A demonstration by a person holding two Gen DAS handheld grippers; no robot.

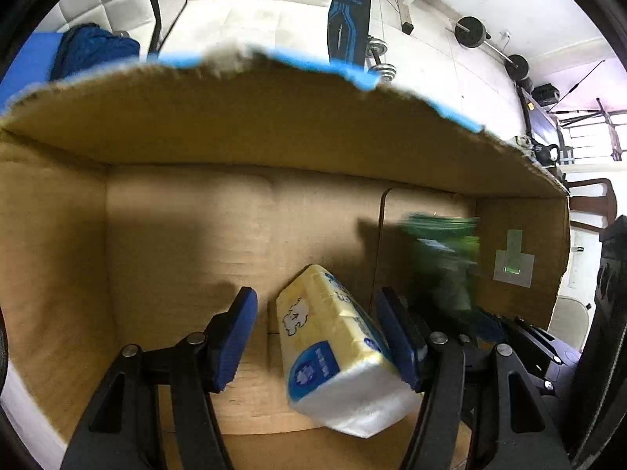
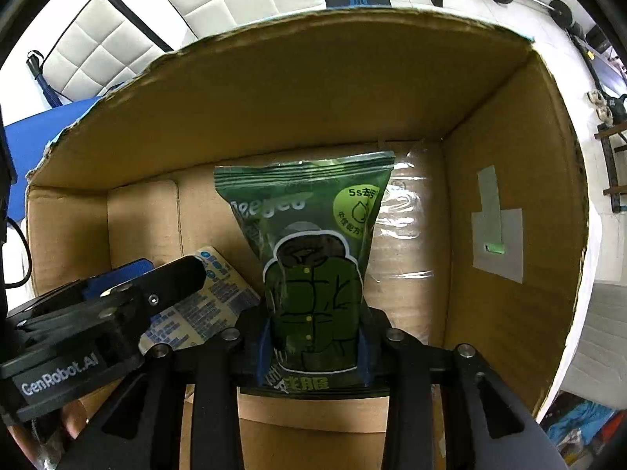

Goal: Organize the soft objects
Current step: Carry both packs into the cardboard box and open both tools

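Note:
A yellow and white tissue pack (image 1: 337, 348) lies on the floor of an open cardboard box (image 1: 243, 125), between the blue pads of my left gripper (image 1: 317, 337). The jaws stand wide; the right pad is at the pack's side, the left pad is apart from it. My right gripper (image 2: 313, 342) is shut on a green wipes pouch (image 2: 313, 243) and holds it upright inside the box (image 2: 352, 90). The pouch shows blurred at the right of the left wrist view (image 1: 446, 258). The left gripper's body (image 2: 102, 305) and the tissue pack (image 2: 203, 297) show at the lower left of the right wrist view.
The box's walls surround both grippers; its right wall carries a grey tape patch (image 2: 497, 235). Clear tape (image 2: 407, 227) covers the floor seam. Outside are a blue mat (image 2: 43, 133), white quilted cushions (image 2: 219, 0), a weight bench (image 1: 348, 15) and barbells (image 1: 486, 39).

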